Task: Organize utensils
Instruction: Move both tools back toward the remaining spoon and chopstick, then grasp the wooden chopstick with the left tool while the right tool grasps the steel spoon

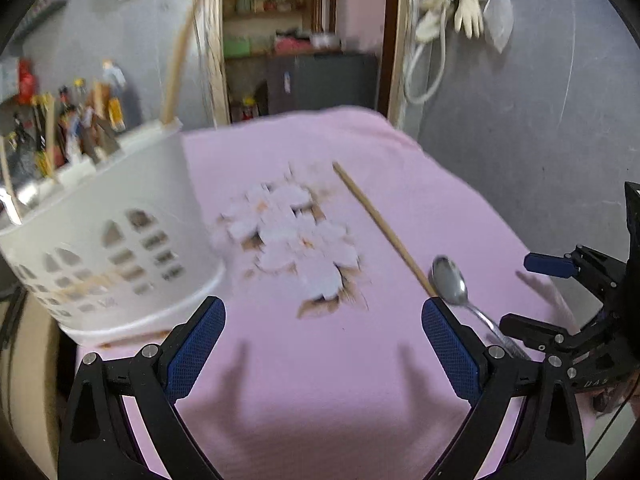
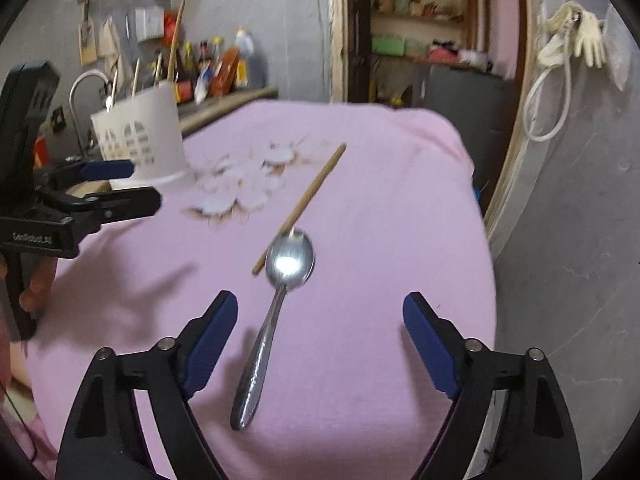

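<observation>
A metal spoon (image 2: 280, 292) lies on the pink cloth (image 2: 380, 220), bowl away from me, its handle between the open fingers of my right gripper (image 2: 320, 312). A wooden chopstick (image 2: 304, 200) lies just beyond the spoon's bowl. In the left wrist view the spoon (image 1: 452, 280) and chopstick (image 1: 380, 224) lie to the right of my open, empty left gripper (image 1: 322, 320). A white perforated utensil basket (image 1: 104, 240) stands at the left, with wooden sticks standing in it; it also shows in the right wrist view (image 2: 140, 136).
The cloth has a flower print (image 1: 296, 240) in its middle. A shelf with bottles (image 2: 208, 68) runs behind the basket. The table edge drops off at the right by a grey wall (image 2: 580, 220). An open doorway (image 1: 304, 40) is behind.
</observation>
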A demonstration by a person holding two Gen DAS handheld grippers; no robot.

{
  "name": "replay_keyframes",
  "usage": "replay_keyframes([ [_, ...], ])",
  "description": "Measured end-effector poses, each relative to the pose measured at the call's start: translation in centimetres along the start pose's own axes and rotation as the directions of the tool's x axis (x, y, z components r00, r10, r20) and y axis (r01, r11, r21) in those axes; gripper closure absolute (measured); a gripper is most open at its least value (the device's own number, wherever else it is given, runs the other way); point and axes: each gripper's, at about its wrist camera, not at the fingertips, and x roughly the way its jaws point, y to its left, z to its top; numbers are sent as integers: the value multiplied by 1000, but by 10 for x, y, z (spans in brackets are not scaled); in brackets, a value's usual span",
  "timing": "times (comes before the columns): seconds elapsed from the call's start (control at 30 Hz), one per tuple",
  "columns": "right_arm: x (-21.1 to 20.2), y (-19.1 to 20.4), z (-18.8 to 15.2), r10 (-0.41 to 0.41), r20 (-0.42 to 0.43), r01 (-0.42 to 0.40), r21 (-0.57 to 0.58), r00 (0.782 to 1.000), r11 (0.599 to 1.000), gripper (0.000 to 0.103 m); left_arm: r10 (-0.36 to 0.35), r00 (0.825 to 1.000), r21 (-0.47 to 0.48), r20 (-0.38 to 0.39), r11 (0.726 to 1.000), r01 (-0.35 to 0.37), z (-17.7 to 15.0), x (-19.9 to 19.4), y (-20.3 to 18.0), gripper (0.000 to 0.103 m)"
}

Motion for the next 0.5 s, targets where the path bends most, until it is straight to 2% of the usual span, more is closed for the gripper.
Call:
replay_keyframes([
  [0.1, 9, 5, -2, -1, -42, 0, -31, 999, 1000, 29, -34, 997, -31, -73, 999, 32, 1, 17, 4, 10],
  [0.2, 17, 10, -3, -24, -71, 19, -70, 997, 997, 35, -52, 992, -52, -111, 998, 46, 4, 27, 9, 16],
  [0.37, 28, 4, 6, -40, -88, 33, -81, 995, 996, 35, -68, 989, -80, -133, 995, 58, 11, 37, 13, 25],
  [0.43, 34, -3, 11, -47, -87, 40, -77, 995, 996, 38, -70, 989, -90, -133, 994, 58, 15, 39, 14, 29],
  [0.5, 37, -7, 15, -61, -82, 54, -86, 995, 995, 45, -79, 987, -99, -137, 993, 66, 19, 42, 16, 36],
])
